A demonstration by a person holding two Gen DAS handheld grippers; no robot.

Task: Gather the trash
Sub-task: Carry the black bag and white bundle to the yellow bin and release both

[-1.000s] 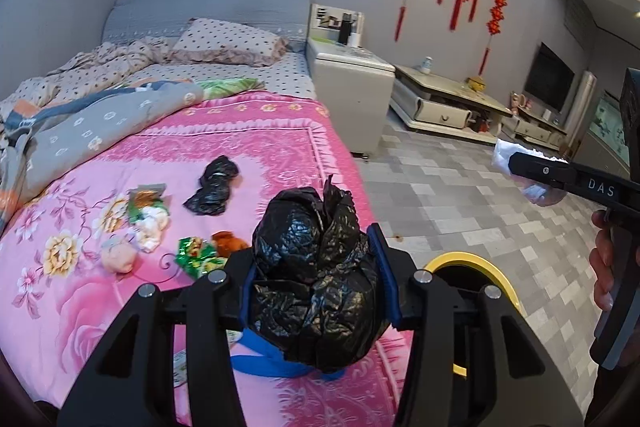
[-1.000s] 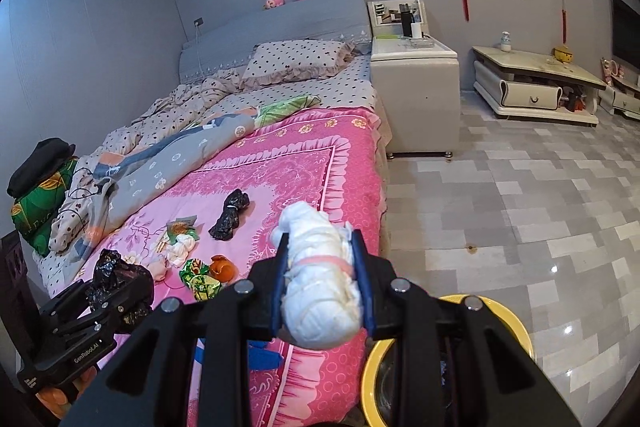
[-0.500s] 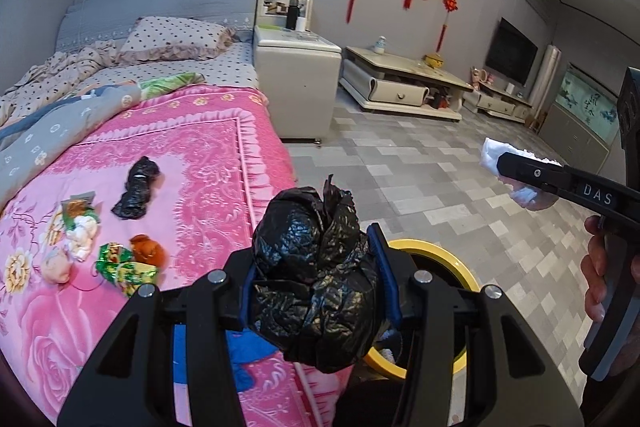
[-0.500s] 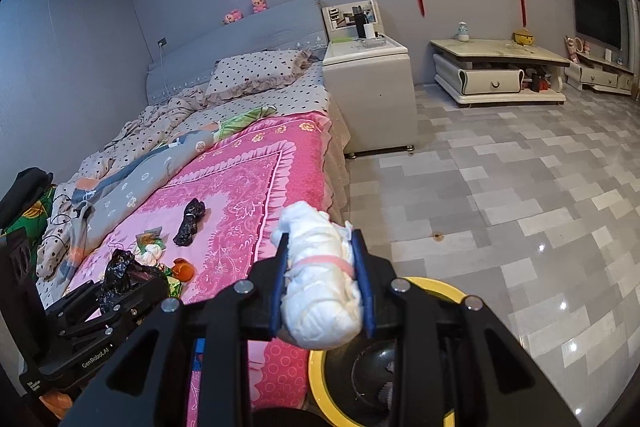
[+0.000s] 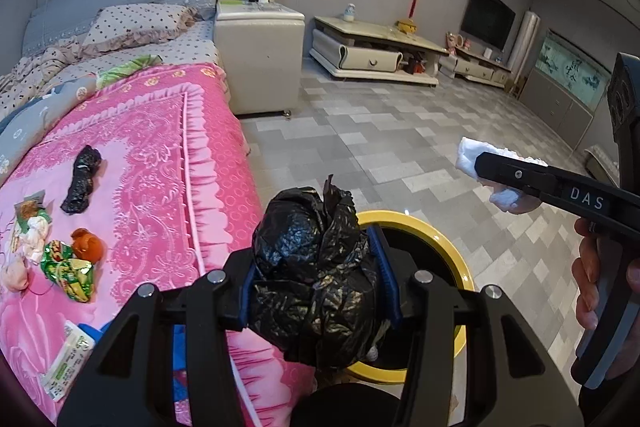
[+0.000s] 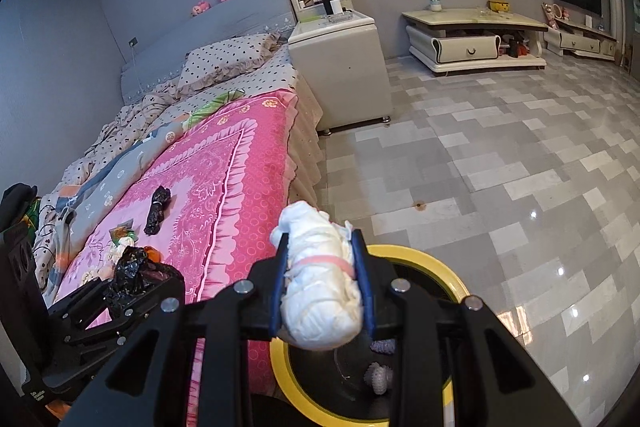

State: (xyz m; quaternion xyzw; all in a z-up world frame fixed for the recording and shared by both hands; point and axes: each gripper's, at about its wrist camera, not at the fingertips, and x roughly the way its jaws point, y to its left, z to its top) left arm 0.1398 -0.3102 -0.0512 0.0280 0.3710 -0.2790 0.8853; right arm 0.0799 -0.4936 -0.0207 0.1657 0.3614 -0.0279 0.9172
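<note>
My left gripper [image 5: 316, 275] is shut on a crumpled black plastic bag [image 5: 316, 267], held over the near rim of the yellow-rimmed trash bin [image 5: 448, 247] beside the bed. My right gripper [image 6: 322, 287] is shut on a rolled white diaper [image 6: 320, 287] with a pink band, held above the same bin [image 6: 432, 263]. The right gripper also shows in the left wrist view [image 5: 496, 179], to the right of the bin. On the pink bedspread lie another black bag [image 5: 82, 179], a green wrapper [image 5: 70, 275], an orange piece [image 5: 88, 243] and a paper packet [image 5: 66, 363].
A white nightstand [image 5: 260, 59] stands at the bed's head. A low white TV cabinet [image 5: 376, 55] runs along the far wall. Grey tiled floor [image 5: 400, 147] spreads to the right of the bed. Small purple items [image 6: 378, 379] lie inside the bin.
Both grippers have swung right from over the bed toward the bin, each still holding its load. The bin's rim now shows more fully under both.
</note>
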